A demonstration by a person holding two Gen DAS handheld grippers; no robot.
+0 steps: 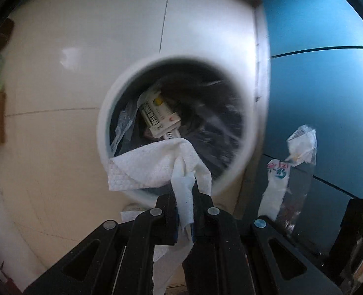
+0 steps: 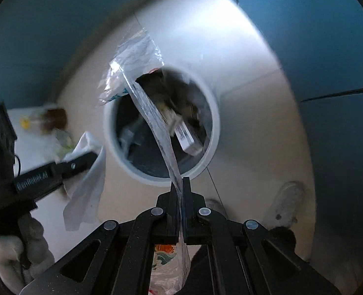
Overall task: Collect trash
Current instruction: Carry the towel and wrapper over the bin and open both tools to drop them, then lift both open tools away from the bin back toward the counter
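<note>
while both cameras look down into the round white trash bin (image 1: 102,132), each shows its own load best. the left wrist view has the left hand-held gripper (image 1: 184,184) pinching a white paper towel (image 1: 154,167), whose free end drapes over the bin's near rim; off to the right it also catches the clear plastic wrapper (image 1: 297,152) hanging against the blue cabinet (image 1: 324,86). the right wrist view has the right hand-held gripper (image 2: 180,184) pressed together on that wrapper, which streams out across the bin's mouth and past its far rim; the left hand-held gripper appears there at the left, beside the bin, with the towel hanging from it. inside the bin lie a dark liner and a white printed box (image 1: 160,120). motion blur smears the bin's contents, the lettering is unreadable, and the things on the pale floor (image 1: 58,49) at the left edge are too vague to name.
</note>
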